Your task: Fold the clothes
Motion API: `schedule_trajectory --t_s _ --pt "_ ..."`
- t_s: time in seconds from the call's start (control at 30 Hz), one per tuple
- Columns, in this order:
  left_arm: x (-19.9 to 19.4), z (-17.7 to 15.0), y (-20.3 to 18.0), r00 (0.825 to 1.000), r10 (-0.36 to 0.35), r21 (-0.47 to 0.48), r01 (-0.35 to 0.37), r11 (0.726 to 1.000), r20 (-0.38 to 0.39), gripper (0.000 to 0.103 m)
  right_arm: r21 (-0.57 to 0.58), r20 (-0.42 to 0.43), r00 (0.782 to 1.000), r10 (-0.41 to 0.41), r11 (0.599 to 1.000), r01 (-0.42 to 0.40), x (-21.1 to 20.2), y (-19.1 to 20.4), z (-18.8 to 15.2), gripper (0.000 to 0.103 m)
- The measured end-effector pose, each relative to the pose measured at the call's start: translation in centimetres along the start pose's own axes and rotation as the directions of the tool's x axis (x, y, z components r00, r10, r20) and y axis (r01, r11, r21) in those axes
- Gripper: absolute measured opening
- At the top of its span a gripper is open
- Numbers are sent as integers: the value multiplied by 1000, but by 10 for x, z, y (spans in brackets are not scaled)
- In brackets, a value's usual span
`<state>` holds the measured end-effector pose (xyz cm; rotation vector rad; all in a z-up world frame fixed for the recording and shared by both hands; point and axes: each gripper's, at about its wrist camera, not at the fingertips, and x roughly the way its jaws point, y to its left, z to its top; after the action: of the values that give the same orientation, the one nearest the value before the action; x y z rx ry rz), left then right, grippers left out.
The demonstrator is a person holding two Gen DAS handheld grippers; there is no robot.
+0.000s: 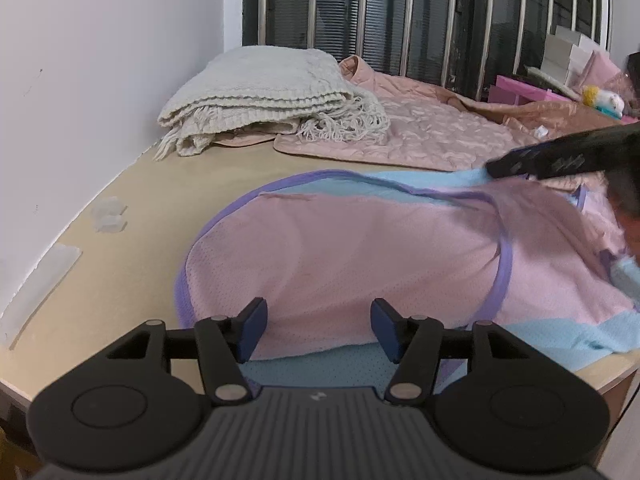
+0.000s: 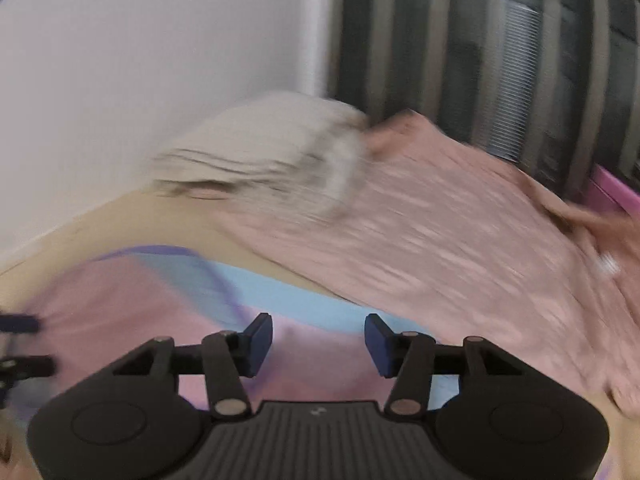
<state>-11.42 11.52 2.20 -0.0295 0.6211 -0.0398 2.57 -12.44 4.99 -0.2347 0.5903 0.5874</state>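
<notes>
Pink mesh garment (image 1: 360, 256) with purple binding and light-blue panels lies spread across the beige table (image 1: 132, 248), its near hem at the table's front edge. Left tongs (image 1: 318, 330) point forward and downward over that near hem, level from side to side; their blue pads stand apart with pink and blue cloth showing in the gap, and neither pad presses on the fabric. Right tongs (image 2: 319, 342) also tilt downward above the garment's (image 2: 132, 312) pink and blue part, pads parted with nothing pinched between them; this view is smeared by motion. From the left wrist view, the right tongs (image 1: 560, 158) appear as a dark bar reaching in from the right edge, their tip over the garment's far blue edge; whether they touch the cloth there cannot be told. In the right wrist view, dark finger ends of the left tongs (image 2: 20, 344) show at the left edge. Farther back lie a folded cream knitted blanket (image 1: 260, 92) with fringe, resting beside a pink quilted cover (image 1: 420, 132), before a window with metal bars (image 1: 420, 20)
</notes>
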Motion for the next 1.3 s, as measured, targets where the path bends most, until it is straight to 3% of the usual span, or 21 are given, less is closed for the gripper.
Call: schedule_trajectory --t_s 0.07,0.1,0.13,0.17,0.27,0.4,0.43,0.47,0.5,0.63,0.83,0.93,1.07,1.1,1.17,1.3 --pt "-12 0 -1 998 -52 -17 52 998 47 59 -28 -62 998 18 999 -20 21 11 4 44" --pt "-15 0 -3 995 -90 -29 92 995 51 59 -28 -96 995 14 999 -17 32 14 5 33" --pt "-19 -1 -5 990 -129 -41 131 990 57 59 -13 -129 992 12 1000 -14 42 13 6 11" --pt "-22 -1 -6 984 -167 -52 171 984 62 59 17 -158 987 19 1000 -16 51 11 6 2" --pt "-19 -5 -18 968 -246 -57 249 967 47 58 117 -129 990 64 992 -49 53 0 12 2" --pt "-7 -8 -38 958 -287 -30 287 957 1 57 228 -56 984 167 962 -150 36 -1 20 2" --pt "-4 -9 -43 955 -295 -24 295 955 -10 42 235 -50 983 176 959 -160 34 1 21 2" --pt "-2 -11 -47 954 -299 -16 299 954 -19 12 231 -53 982 179 959 -162 35 4 22 2" --pt "-1 -13 -49 956 -292 -13 292 956 -29 4 226 -60 983 171 962 -154 36 7 23 2" --pt "-5 -21 -42 956 -294 -61 292 954 -20 2 227 -79 983 163 963 -142 40 10 22 2" --pt "-45 -27 -25 936 -346 -151 352 924 62 2 222 -79 980 181 962 -159 41 11 20 2" --pt "-60 -37 -27 935 -352 -119 354 928 33 2 211 -85 980 181 964 -160 44 16 21 2" --pt "-58 -42 -27 953 -304 -129 302 945 4 10 176 -127 976 176 973 -152 60 29 19 8" --pt "-58 -40 -24 954 -299 -141 298 944 17 15 166 -134 976 175 974 -152 63 32 19 13" --pt "-60 -36 -20 962 -270 -144 274 951 50 49 173 -121 982 145 977 -123 62 32 21 16" --pt "-47 -33 -15 987 -163 -85 163 983 8 47 171 -68 990 128 979 -114 40 26 28 17"
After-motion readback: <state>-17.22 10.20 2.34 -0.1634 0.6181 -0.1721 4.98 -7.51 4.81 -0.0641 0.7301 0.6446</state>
